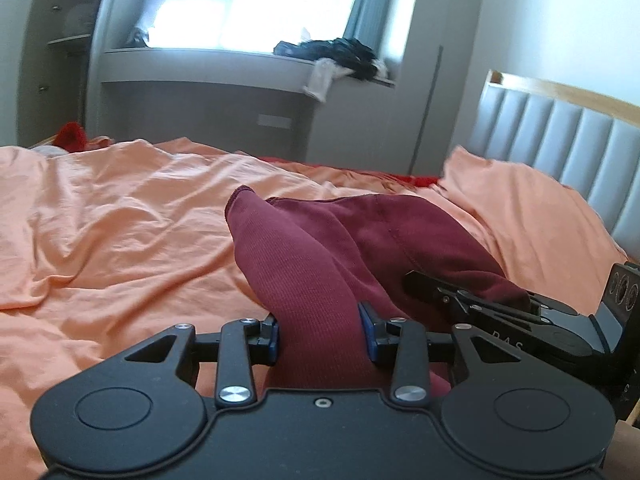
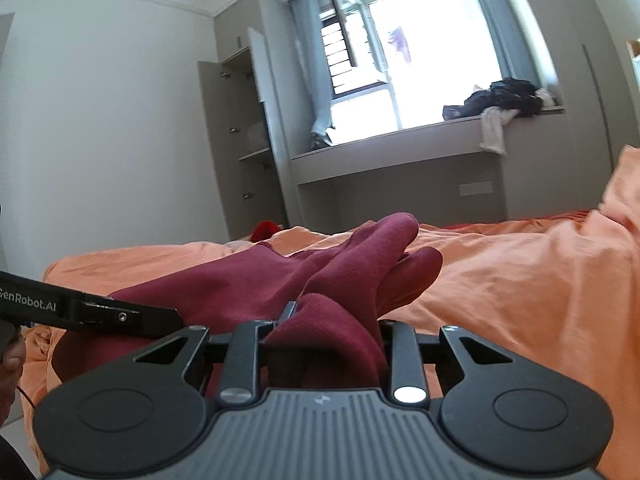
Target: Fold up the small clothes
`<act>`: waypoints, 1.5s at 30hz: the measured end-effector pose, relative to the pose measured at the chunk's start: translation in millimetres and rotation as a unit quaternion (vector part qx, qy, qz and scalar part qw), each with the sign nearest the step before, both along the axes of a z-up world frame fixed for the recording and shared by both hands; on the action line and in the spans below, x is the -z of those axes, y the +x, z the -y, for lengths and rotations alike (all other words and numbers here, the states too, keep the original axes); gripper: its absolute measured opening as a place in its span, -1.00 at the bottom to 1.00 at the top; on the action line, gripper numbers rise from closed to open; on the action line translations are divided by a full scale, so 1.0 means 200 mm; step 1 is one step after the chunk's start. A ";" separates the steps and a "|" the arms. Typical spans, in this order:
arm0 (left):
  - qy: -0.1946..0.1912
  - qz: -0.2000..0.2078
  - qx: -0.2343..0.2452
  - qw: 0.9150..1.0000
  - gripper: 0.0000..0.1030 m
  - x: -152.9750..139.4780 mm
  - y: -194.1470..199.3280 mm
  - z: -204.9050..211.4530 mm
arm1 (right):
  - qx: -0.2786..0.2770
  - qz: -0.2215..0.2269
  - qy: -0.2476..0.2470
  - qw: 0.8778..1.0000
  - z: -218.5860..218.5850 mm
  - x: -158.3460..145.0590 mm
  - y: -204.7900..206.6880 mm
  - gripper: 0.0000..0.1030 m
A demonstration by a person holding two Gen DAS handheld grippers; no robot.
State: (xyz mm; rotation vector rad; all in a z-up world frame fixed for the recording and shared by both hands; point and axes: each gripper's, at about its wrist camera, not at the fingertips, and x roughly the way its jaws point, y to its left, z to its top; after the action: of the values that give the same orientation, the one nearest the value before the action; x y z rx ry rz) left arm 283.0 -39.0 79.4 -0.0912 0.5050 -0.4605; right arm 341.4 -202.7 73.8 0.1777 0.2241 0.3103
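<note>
Both tools clamped on one dark red garment (image 1: 360,236), ribbed knit, looks like small trousers or leggings, can't say for sure. My left tool (image 1: 322,334) has its blue pads (image 1: 370,332) pressed on a ribbed band or cuff, cloth bunched between them. My right tool (image 2: 330,330) grips another bunched end of the same garment (image 2: 352,264); its fingers are mostly hidden by cloth, but the fabric is pinched tight there. Each tool shows in the other's view, close beside, nearly touching the cloth.

The garment is held up at my near edge of the bed (image 1: 120,216), the rest trailing onto the orange sheet toward the middle. Two tube-like ends stick out away from me in the right view, probably legs.

Progress: early, I judge. Grasp done, garment lifted but crumpled, no clean fold visible. Left to do: spread it flat on the sheet, fold over, set down. A dark pile of clothes (image 2: 508,96) sits on the window ledge (image 2: 400,136), maybe more to fold, can't tell.
</note>
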 end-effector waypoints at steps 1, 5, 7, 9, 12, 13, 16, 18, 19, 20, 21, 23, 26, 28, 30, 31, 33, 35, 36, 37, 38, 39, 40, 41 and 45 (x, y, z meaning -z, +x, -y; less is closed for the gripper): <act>-0.003 0.002 -0.003 1.000 -0.23 0.01 0.01 -0.02 | -0.003 0.001 -0.003 1.000 -0.02 0.00 0.03 -0.42; -0.014 -0.018 -0.009 1.000 -0.22 0.08 0.08 -0.10 | -0.014 -0.014 -0.016 1.000 -0.09 0.03 0.14 -0.41; -0.022 -0.033 -0.015 0.999 -0.19 0.14 0.11 -0.13 | -0.013 -0.026 -0.025 0.999 -0.11 0.07 0.16 -0.39; -0.035 -0.040 -0.019 0.998 -0.16 0.18 0.12 -0.16 | -0.011 -0.036 -0.026 0.999 -0.11 0.10 0.18 -0.36; -0.046 -0.042 -0.022 0.998 -0.12 0.21 0.12 -0.18 | -0.013 -0.044 -0.017 0.999 -0.08 0.13 0.17 -0.29; -0.046 -0.041 -0.024 0.998 -0.11 0.22 0.12 -0.18 | -0.013 -0.044 -0.016 0.999 -0.08 0.13 0.17 -0.28; -0.047 -0.038 -0.030 0.998 -0.08 0.24 0.11 -0.18 | -0.011 -0.044 -0.021 0.999 -0.09 0.13 0.17 -0.18; -0.049 -0.037 -0.034 0.998 -0.05 0.24 0.10 -0.19 | -0.009 -0.044 -0.025 0.999 -0.09 0.13 0.16 -0.15; -0.049 -0.037 -0.036 0.997 -0.04 0.24 0.09 -0.19 | -0.009 -0.044 -0.026 0.999 -0.10 0.13 0.16 -0.12; -0.049 -0.037 -0.039 0.997 -0.02 0.24 0.09 -0.19 | -0.008 -0.044 -0.027 0.999 -0.10 0.13 0.16 -0.10; -0.050 -0.036 -0.042 0.997 0.01 0.24 0.08 -0.19 | -0.007 -0.045 -0.027 0.999 -0.10 0.13 0.16 -0.03; -0.043 -0.032 -0.049 0.997 0.09 0.24 0.06 -0.19 | -0.005 -0.047 -0.028 0.998 -0.10 0.13 0.15 0.09; -0.027 -0.023 -0.058 0.998 0.23 0.23 0.04 -0.17 | 0.003 -0.047 -0.035 0.998 -0.10 0.13 0.14 0.29; -0.024 -0.023 -0.063 0.997 0.31 0.22 0.03 -0.18 | 0.006 -0.049 -0.032 0.998 -0.09 0.13 0.13 0.41; -0.026 -0.026 -0.069 0.997 0.46 0.22 0.03 -0.19 | 0.011 -0.050 -0.030 0.998 -0.07 0.13 0.12 0.53; -0.027 -0.028 -0.074 0.997 0.50 0.22 0.03 -0.20 | 0.014 -0.051 -0.029 0.998 -0.07 0.13 0.12 0.59; -0.029 -0.031 -0.081 0.996 0.62 0.22 0.02 -0.21 | 0.018 -0.052 -0.028 0.998 -0.06 0.13 0.11 0.67; -0.030 -0.033 -0.088 0.995 0.70 0.23 0.02 -0.21 | 0.022 -0.052 -0.027 0.998 -0.05 0.13 0.10 0.75; -0.029 -0.034 -0.092 0.995 0.75 0.22 0.02 -0.22 | 0.024 -0.052 -0.026 0.998 -0.05 0.13 0.09 0.80; -0.028 -0.034 -0.095 0.995 0.77 0.22 0.02 -0.22 | 0.026 -0.052 -0.026 0.998 -0.04 0.13 0.09 0.86; -0.025 -0.034 -0.099 0.994 0.82 0.22 0.01 -0.22 | 0.030 -0.052 -0.026 0.998 -0.04 0.13 0.08 0.88; -0.023 -0.032 -0.103 0.994 0.87 0.22 0.01 -0.22 | 0.032 -0.052 -0.027 0.998 -0.04 0.13 0.08 0.92; -0.020 -0.031 -0.106 0.994 0.89 0.22 0.00 -0.22 | 0.035 -0.052 -0.027 0.998 -0.04 0.13 0.07 0.96; -0.018 -0.029 -0.108 0.994 0.91 0.22 0.00 -0.22 | 0.038 -0.052 -0.028 0.998 -0.03 0.12 0.07 0.98; -0.013 -0.021 -0.116 0.993 0.99 0.20 -0.03 -0.23 | 0.043 -0.050 -0.026 0.997 -0.02 0.12 0.05 0.99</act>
State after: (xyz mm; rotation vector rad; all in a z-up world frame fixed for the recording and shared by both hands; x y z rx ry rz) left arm 276.3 6.3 39.0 -0.1816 0.5225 -0.2387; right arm 350.6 -198.7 49.7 0.1503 0.3218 0.2102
